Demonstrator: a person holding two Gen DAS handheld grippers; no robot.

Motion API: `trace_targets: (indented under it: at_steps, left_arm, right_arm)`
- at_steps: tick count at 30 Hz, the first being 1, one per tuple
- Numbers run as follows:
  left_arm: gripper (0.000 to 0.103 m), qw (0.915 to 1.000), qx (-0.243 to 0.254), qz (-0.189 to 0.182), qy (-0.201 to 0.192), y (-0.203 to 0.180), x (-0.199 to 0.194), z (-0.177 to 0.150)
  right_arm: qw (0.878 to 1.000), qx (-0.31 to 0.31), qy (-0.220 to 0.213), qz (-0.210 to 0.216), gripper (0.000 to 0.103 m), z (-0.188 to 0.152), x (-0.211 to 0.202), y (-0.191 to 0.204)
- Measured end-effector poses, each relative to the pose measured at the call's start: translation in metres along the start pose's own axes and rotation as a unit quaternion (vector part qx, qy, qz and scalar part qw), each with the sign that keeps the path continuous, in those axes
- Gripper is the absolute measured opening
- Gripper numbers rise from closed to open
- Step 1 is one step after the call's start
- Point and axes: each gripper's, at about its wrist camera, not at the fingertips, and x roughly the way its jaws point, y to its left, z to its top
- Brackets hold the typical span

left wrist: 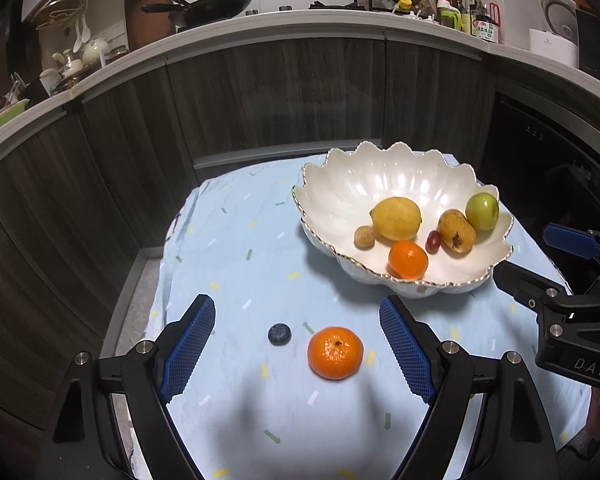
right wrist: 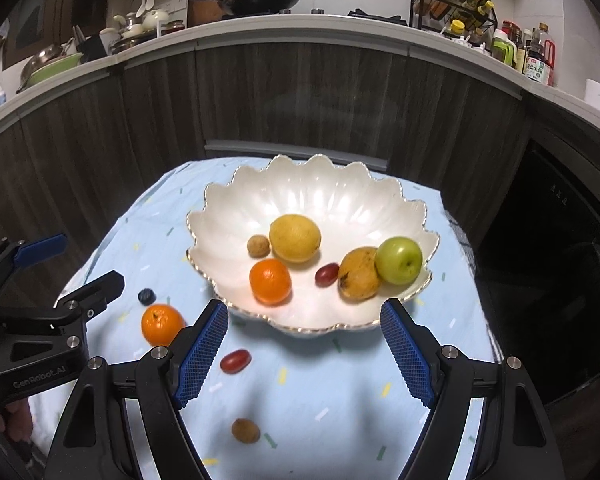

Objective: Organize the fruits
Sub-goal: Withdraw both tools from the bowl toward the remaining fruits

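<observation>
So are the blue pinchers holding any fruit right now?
No, nothing is held. The left gripper is open around the orange without touching it, and the right gripper is open too.

Bowl [right wrist: 220,216] at back w/ lemon [right wrist: 295,237] inside; mandarin [right wrist: 162,324], blueberry [right wrist: 147,296] on cloth [right wrist: 320,400] to its left.

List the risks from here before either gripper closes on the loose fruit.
The blueberry lies close beside the tangerine between the open left gripper; closing may nudge or crush it. The red grape and small brown fruit are round and could roll on the cloth. The bowl is crowded on its near side, so a dropped fruit may bounce out.
</observation>
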Motion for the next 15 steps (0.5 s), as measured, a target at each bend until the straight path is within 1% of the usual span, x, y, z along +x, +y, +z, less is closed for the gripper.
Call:
trace_targets:
  at_steps: [4, 7, 10, 15]
  left_arm:
    - [0.085, 1.0000, -0.001, -0.002, -0.001, 0.000, 0.002, -0.005]
    - [0.088, 0.9999, -0.004, -0.013, -0.006, 0.000, 0.003, -0.008]
    - [0.089, 0.9999, 0.011, -0.008, -0.005, -0.004, 0.007, -0.011]
    - [0.089, 0.9998, 0.015, -0.012, 0.000, -0.006, 0.011, -0.016]
  right_arm:
    - [1.000, -0.002, 0.006, 0.000, 0.079, -0.007, 0.002, 0.003]
    - [1.000, -0.002, 0.011, 0.002, 0.079, -0.013, 0.004, 0.003]
    - [1.000, -0.004, 0.017, 0.003, 0.079, -0.018, 0.007, 0.003]
    - [1.000, -0.004, 0.023, 0.006, 0.079, -0.025, 0.009, 0.004]
